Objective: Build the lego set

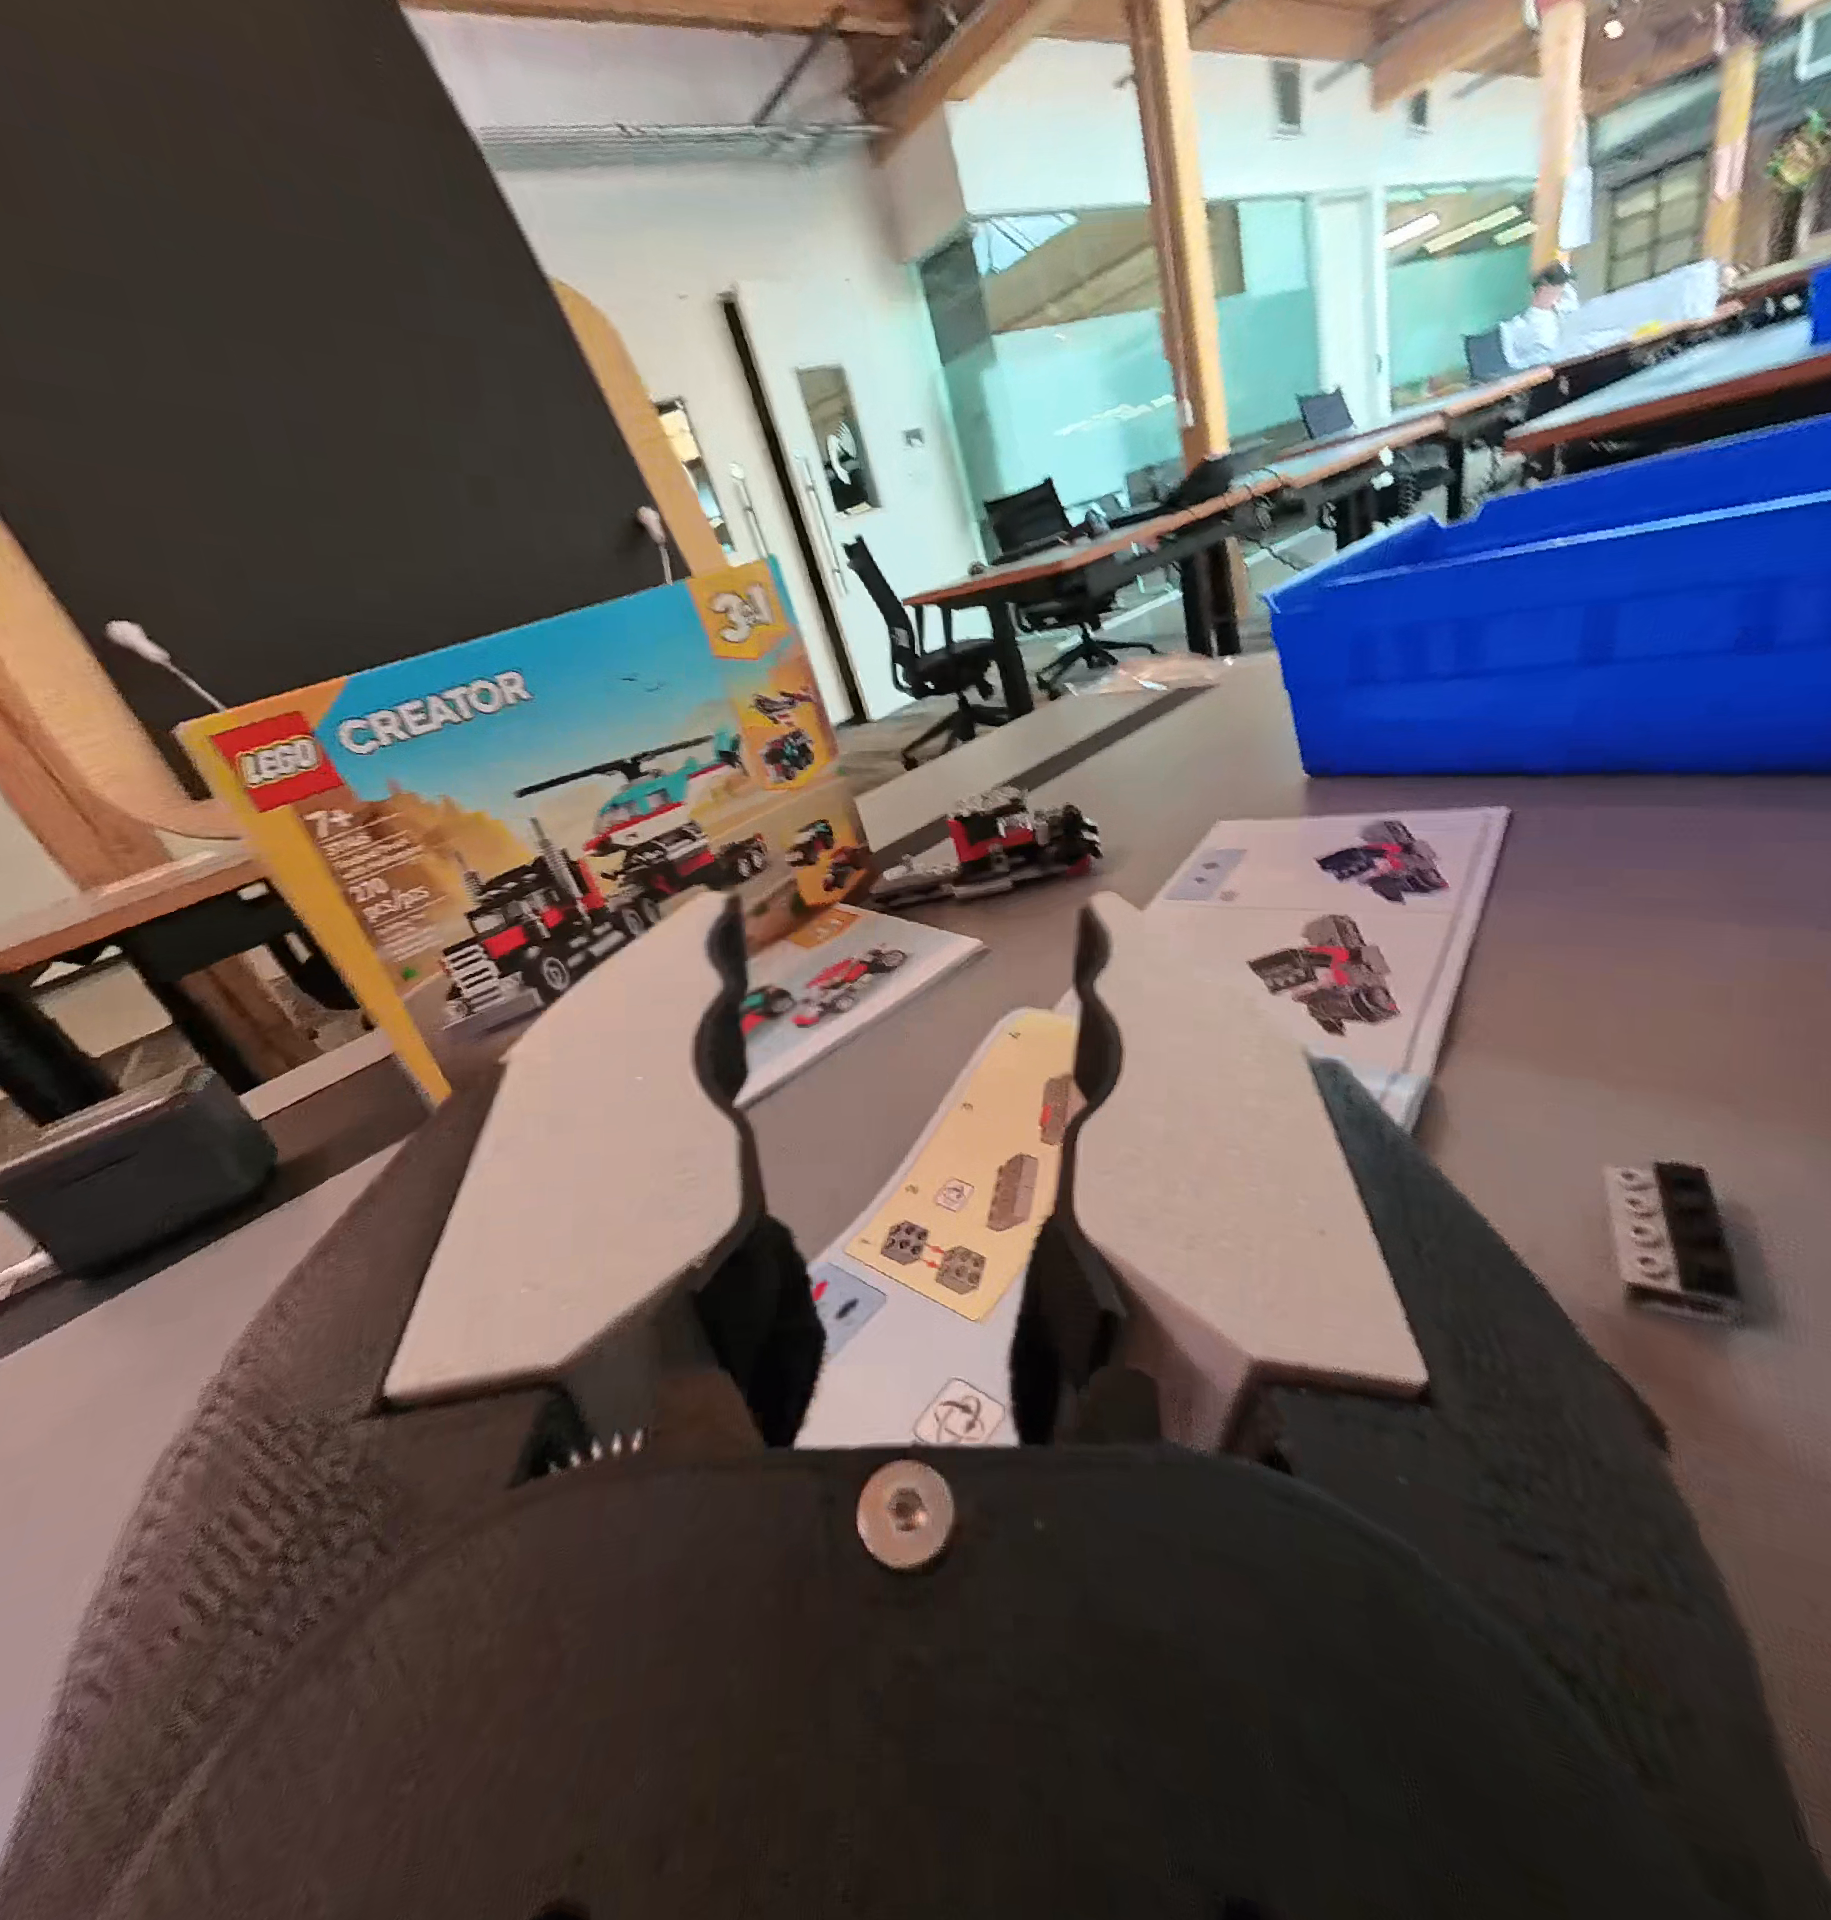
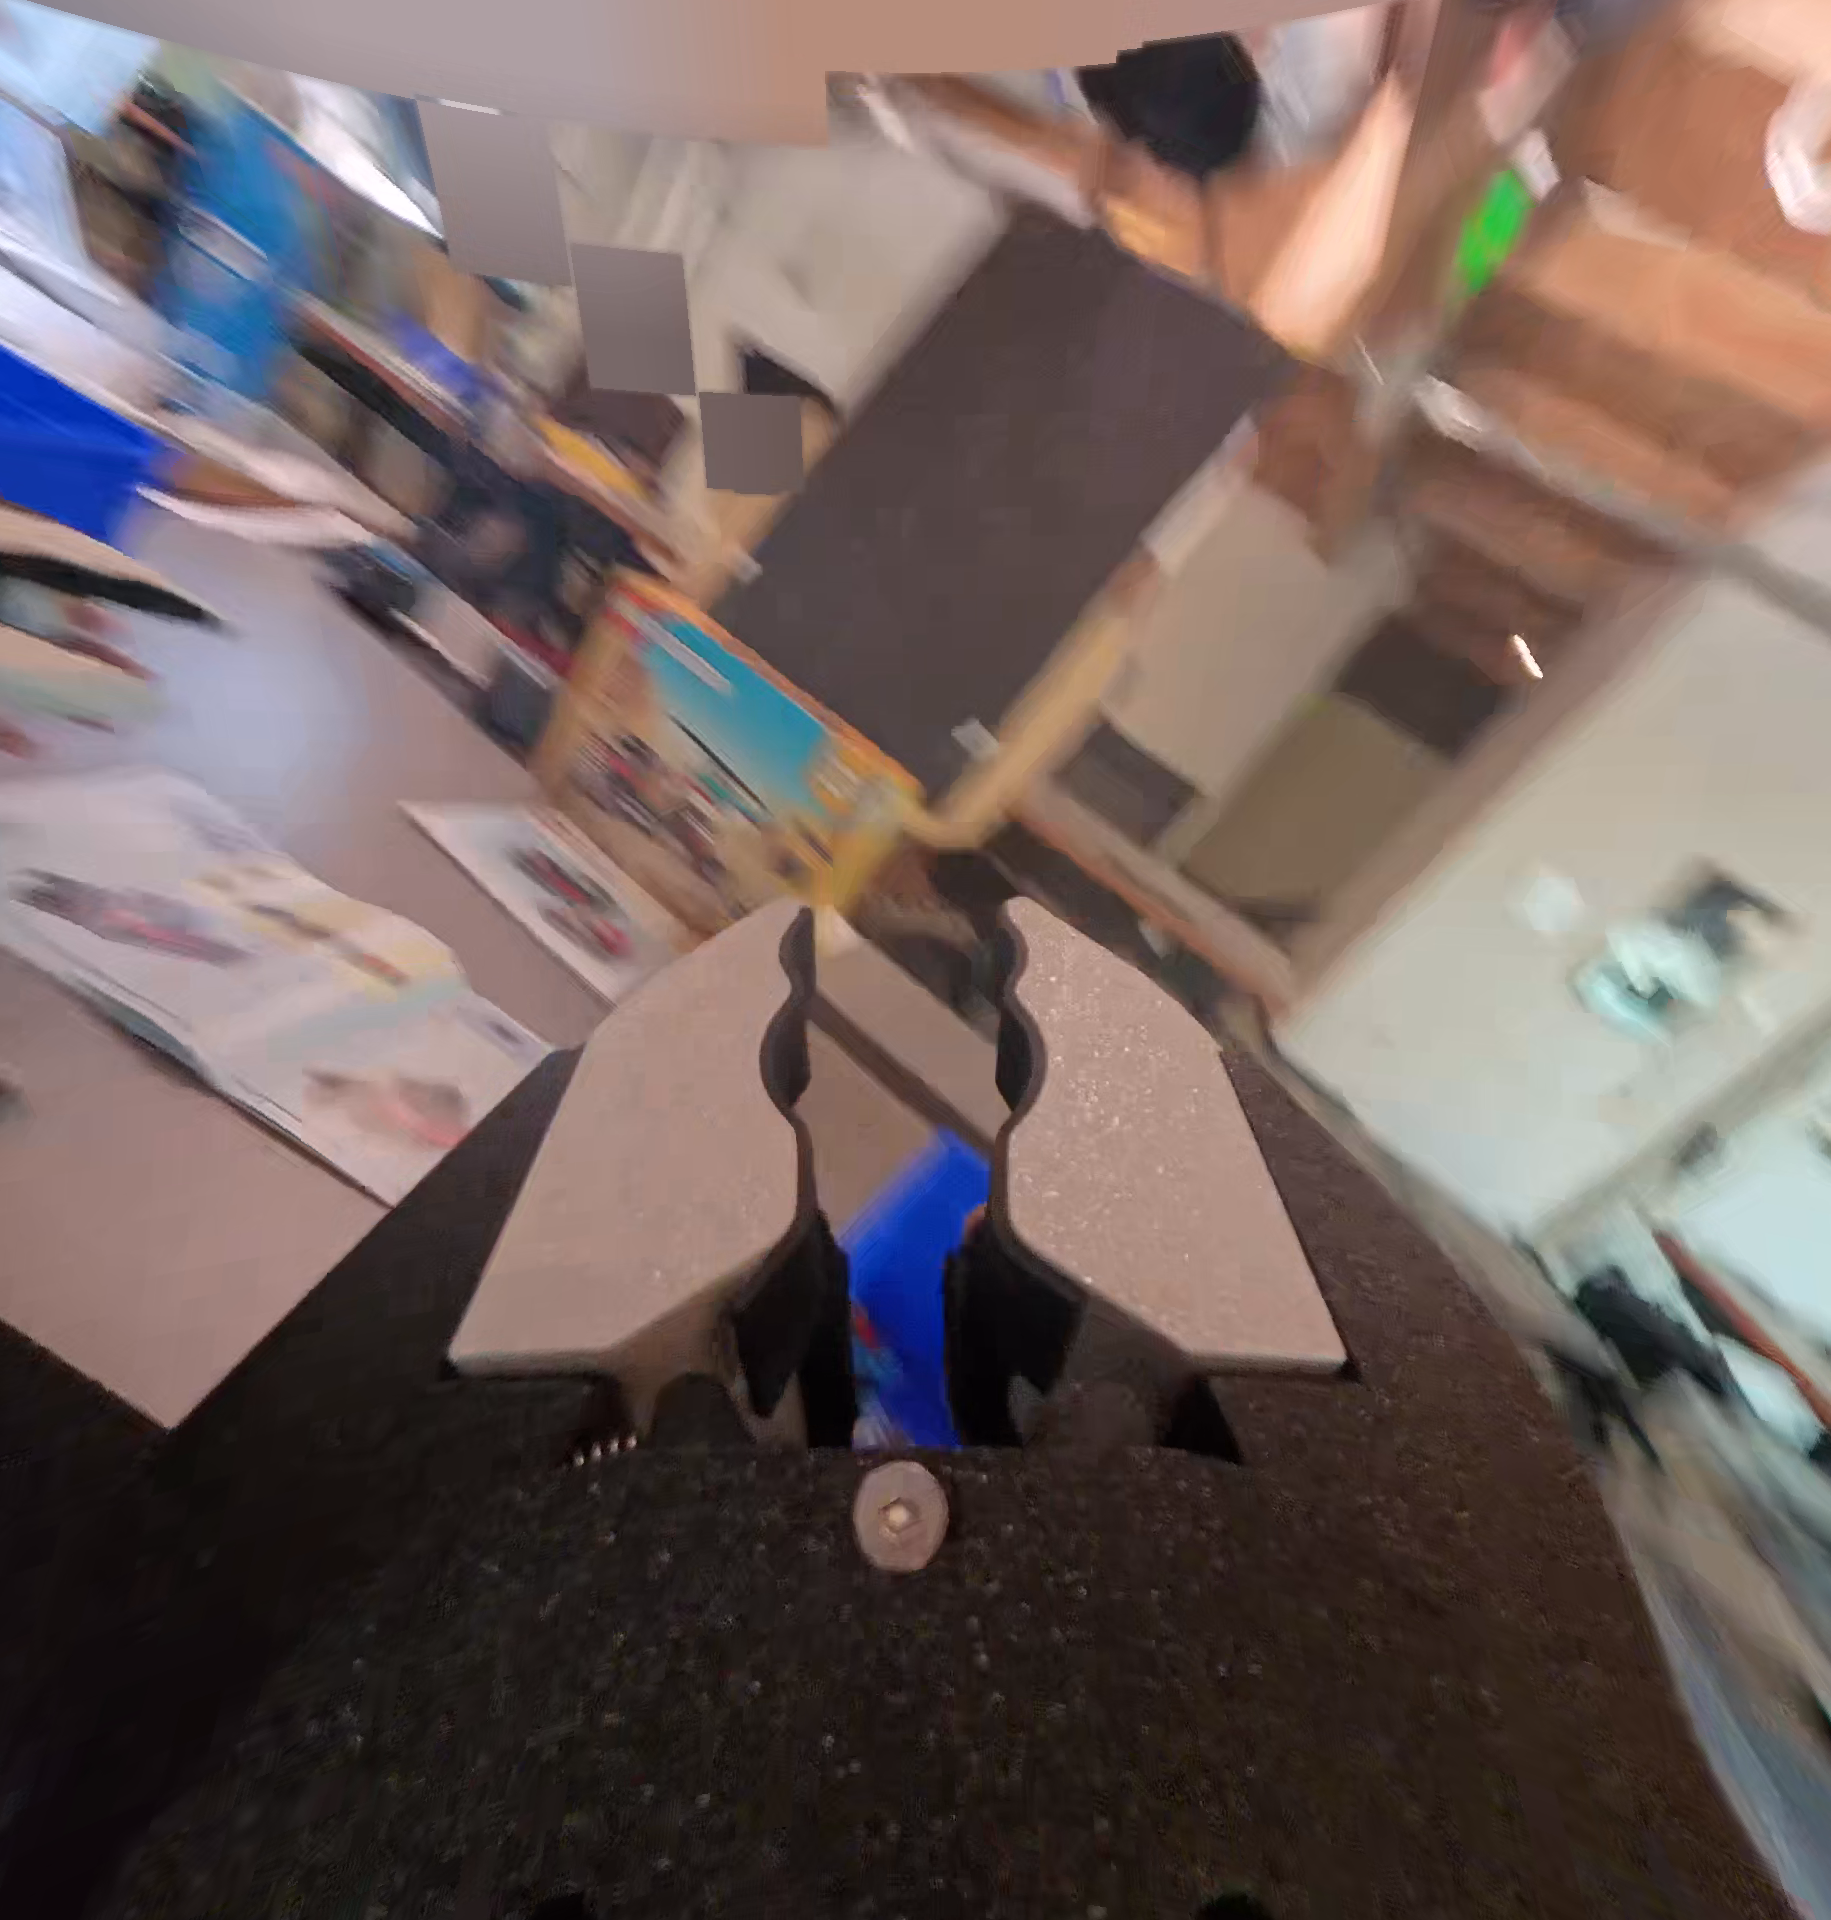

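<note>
Blue bin (image 1: 1576, 665) on grey table (image 1: 1617, 987), contents hidden, set box (image 1: 516, 831) upright

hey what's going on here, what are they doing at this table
A Lego build is partway done. Both tongs, left and right, are open and empty. On the grey table lie an open instruction booklet, a partly built black and red model, and a small loose black and grey piece. The set's box stands upright behind, and a blue bin sits to the right. The right wrist view is badly blurred.
</note>
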`<state>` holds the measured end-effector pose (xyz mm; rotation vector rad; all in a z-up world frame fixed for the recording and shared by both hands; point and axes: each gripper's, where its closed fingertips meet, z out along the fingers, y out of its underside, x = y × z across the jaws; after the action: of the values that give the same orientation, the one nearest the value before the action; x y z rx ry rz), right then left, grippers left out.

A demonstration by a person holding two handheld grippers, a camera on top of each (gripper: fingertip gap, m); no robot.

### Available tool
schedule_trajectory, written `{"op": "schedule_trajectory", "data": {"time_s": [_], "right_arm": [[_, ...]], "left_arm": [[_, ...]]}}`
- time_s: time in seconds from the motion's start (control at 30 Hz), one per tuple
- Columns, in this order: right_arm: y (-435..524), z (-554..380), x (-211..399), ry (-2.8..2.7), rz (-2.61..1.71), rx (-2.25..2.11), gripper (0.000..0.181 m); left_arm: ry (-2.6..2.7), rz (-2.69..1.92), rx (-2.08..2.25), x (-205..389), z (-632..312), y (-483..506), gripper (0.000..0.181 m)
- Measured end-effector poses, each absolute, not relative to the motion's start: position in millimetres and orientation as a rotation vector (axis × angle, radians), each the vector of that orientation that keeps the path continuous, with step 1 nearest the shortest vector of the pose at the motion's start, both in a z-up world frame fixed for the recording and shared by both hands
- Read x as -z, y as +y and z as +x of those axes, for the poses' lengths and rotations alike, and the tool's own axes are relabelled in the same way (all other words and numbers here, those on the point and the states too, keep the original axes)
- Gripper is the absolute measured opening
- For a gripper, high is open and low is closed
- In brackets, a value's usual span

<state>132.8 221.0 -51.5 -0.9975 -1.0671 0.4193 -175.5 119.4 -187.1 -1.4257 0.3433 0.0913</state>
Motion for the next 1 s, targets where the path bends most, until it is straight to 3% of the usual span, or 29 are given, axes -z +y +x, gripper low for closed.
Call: {"op": "schedule_trajectory", "data": {"time_s": [0.13,0.3,0.4,0.63,1.0], "right_arm": [[268.8,233.2,61.0,-0.920,-1.357,-0.287,0.036],[282.7,267.6,124.9,-0.979,-1.601,-0.239,0.054],[295.1,274.7,134.3,-1.004,-1.604,-0.204,0.054],[324.5,264.3,45.3,-0.782,-1.271,-0.441,0.065],[324.8,250.1,136.0,-1.096,-1.638,-0.468,0.088]], "left_arm": [[0.276,-1.375,-0.084,181.1,-182.9,121.6,0.102],[0.270,-1.365,-0.097,181.7,-183.3,125.5,0.119],[0.272,-1.358,-0.115,182.6,-183.6,126.7,0.124],[0.335,-1.410,-0.192,194.9,-179.5,133.6,0.126],[0.335,-1.427,-0.288,198.3,-185.3,136.5,0.125]]}}
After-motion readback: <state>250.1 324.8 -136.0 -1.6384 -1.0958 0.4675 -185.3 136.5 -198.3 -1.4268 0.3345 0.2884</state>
